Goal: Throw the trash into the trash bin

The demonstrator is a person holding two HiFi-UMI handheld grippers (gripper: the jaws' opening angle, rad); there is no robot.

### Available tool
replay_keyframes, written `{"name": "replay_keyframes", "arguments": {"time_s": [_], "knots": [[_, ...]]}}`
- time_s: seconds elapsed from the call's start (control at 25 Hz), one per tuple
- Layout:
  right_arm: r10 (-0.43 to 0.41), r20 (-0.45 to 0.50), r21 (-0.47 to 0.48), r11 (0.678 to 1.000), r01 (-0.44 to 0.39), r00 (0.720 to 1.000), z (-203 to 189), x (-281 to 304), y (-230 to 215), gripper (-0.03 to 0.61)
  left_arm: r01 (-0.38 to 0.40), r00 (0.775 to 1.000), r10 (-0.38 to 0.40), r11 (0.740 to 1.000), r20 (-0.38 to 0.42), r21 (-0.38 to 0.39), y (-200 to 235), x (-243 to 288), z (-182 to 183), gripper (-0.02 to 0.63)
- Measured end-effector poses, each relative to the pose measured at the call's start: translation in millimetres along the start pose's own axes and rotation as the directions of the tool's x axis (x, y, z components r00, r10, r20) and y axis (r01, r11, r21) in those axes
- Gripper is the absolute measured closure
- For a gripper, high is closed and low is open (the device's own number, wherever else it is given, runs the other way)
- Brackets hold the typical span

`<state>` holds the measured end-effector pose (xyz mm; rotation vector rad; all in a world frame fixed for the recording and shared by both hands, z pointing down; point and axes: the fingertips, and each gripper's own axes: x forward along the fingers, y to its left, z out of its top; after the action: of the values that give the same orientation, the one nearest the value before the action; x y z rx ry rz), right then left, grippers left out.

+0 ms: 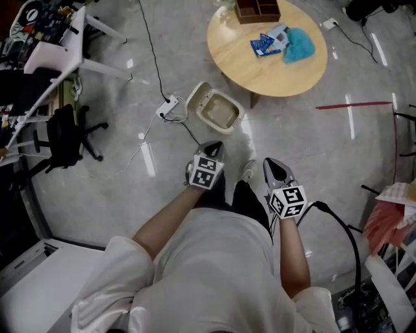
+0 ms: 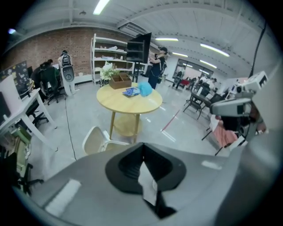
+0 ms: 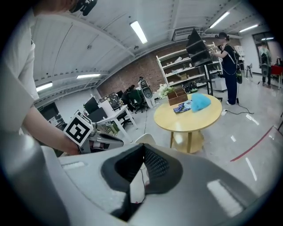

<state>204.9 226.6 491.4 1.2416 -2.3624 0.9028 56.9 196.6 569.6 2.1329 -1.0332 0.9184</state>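
head view: left gripper and right gripper closed on nothing; trash bin ahead, nearer the left one.

A round wooden table stands on the grey floor, with a brown wooden box of open compartments at its far edge. A white power strip lies on the floor left of the table, and a black cable runs away from it. A black office chair and a white desk stand along the floor's left edge. A red line marks the floor right of the table.
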Motion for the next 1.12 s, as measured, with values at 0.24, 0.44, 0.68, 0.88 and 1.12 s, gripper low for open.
{"name": "replay_keyframes", "arguments": {"time_s": [0.24, 0.44, 0.68, 0.88, 1.12], "knots": [[0.020, -0.001, -0.048, 0.999, -0.020, 1.000, 8, -9, 19, 0.577, 0.015, 0.999, -0.015, 1.000, 0.038, 0.000, -6, -27, 7, 0.611], [0.018, -0.001, -0.064, 0.998, -0.018, 1.000, 7, -14, 28, 0.577, 0.028, 0.998, -0.028, 1.000, 0.063, 0.009, -11, -50, 9, 0.611], [0.013, 0.006, -0.083, 0.996, -0.013, 1.000, 14, -22, 40, 0.577, 0.031, 0.995, -0.029, 0.999, 0.091, -0.016, -8, -71, 12, 0.611], [0.003, 0.024, -0.078, 0.997, -0.001, 1.000, 23, -26, 42, 0.577, 0.032, 0.993, -0.030, 0.999, 0.112, -0.009, -6, -80, 21, 0.611], [0.005, 0.033, -0.098, 0.995, -0.002, 0.999, 32, -28, 43, 0.577, 0.039, 0.989, -0.041, 0.999, 0.142, 0.015, -8, -88, 34, 0.611]]}}
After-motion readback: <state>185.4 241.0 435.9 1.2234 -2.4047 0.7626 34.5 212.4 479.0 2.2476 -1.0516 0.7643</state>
